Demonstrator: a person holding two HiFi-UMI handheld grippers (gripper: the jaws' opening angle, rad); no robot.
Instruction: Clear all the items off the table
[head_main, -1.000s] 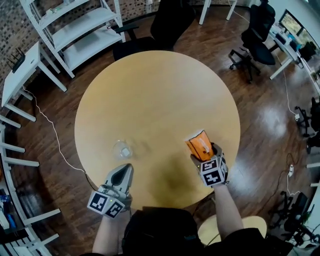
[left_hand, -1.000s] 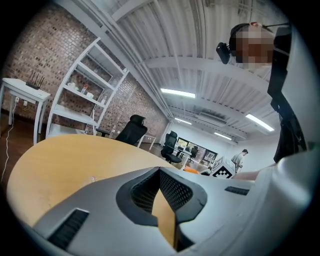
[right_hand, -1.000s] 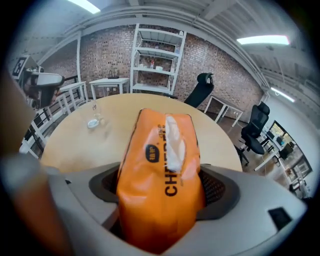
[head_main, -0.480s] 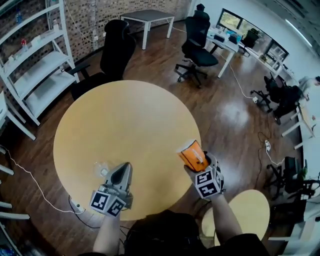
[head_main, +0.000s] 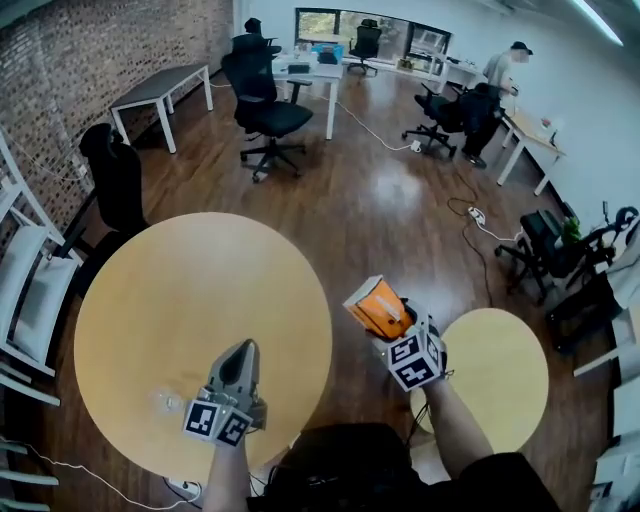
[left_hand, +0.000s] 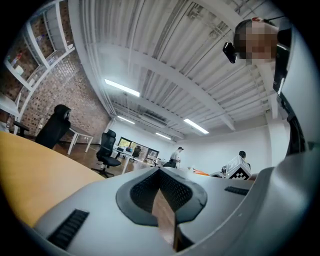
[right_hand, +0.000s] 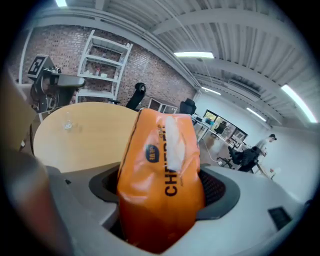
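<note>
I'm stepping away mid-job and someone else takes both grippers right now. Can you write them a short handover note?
Left gripper: jaws shut, empty, above the near part of the round table.
Right gripper: shut on the orange pack, held clear of the table over the floor.
Done: the pack is off the table.
Left: put the pack down somewhere, then clear the clear glass item that sits on the table beside the left gripper.

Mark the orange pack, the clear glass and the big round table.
orange pack (head_main: 374, 308): head view, middle of its upper face.
clear glass (head_main: 166, 403): head view, its body.
round table (head_main: 190, 300): head view, bare tabletop.
</note>
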